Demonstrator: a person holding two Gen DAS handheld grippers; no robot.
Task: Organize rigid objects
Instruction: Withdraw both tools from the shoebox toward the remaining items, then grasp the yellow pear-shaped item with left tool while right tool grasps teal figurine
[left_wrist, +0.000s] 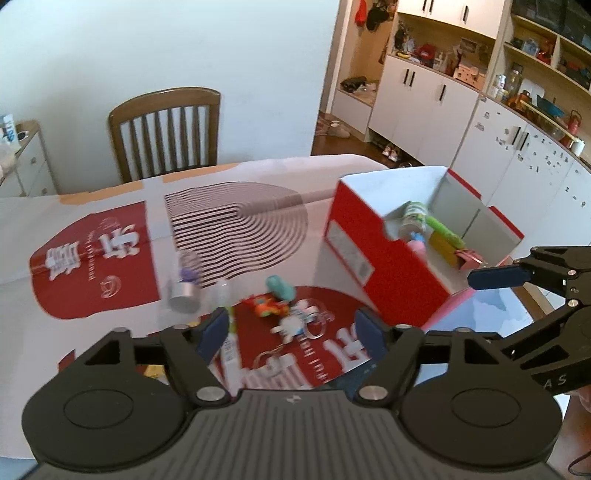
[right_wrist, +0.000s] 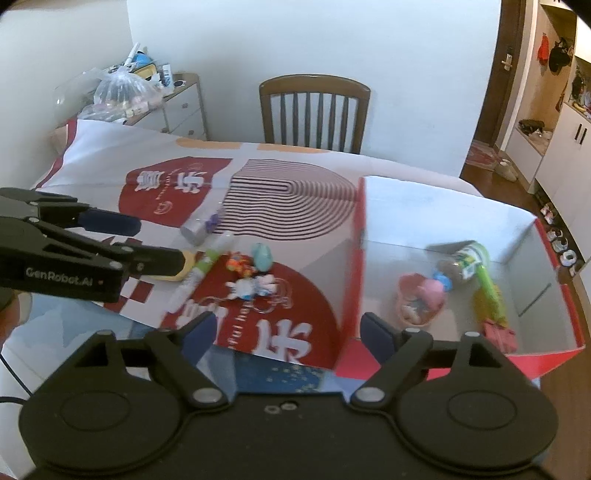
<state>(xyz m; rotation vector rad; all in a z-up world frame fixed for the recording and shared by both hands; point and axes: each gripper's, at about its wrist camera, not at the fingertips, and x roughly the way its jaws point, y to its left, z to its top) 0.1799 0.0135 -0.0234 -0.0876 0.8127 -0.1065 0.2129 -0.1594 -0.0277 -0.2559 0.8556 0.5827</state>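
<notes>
A red and white cardboard box (left_wrist: 384, 266) (right_wrist: 354, 258) stands open on the table's right side. It holds a jar (right_wrist: 461, 260), a green tube (right_wrist: 489, 291), a pink cup (right_wrist: 417, 299) and other small items. Loose on the table lie a silver can (left_wrist: 183, 291) (right_wrist: 195, 230), a white tube (left_wrist: 229, 343) (right_wrist: 195, 277), a teal egg (left_wrist: 280, 288) (right_wrist: 263, 256), an orange toy (left_wrist: 267, 306) (right_wrist: 240, 266) and a white figure (left_wrist: 295, 325) (right_wrist: 247, 288). My left gripper (left_wrist: 291, 332) (right_wrist: 159, 243) is open and empty over the toys. My right gripper (right_wrist: 286, 334) is open and empty at the box's near edge.
A wooden chair (left_wrist: 166, 129) (right_wrist: 314, 110) stands behind the table. A patterned red and white cloth (right_wrist: 166, 184) covers the table. White cabinets and shelves (left_wrist: 461, 92) fill the right. A drawer unit with a plastic bag (right_wrist: 125, 88) stands at the back left.
</notes>
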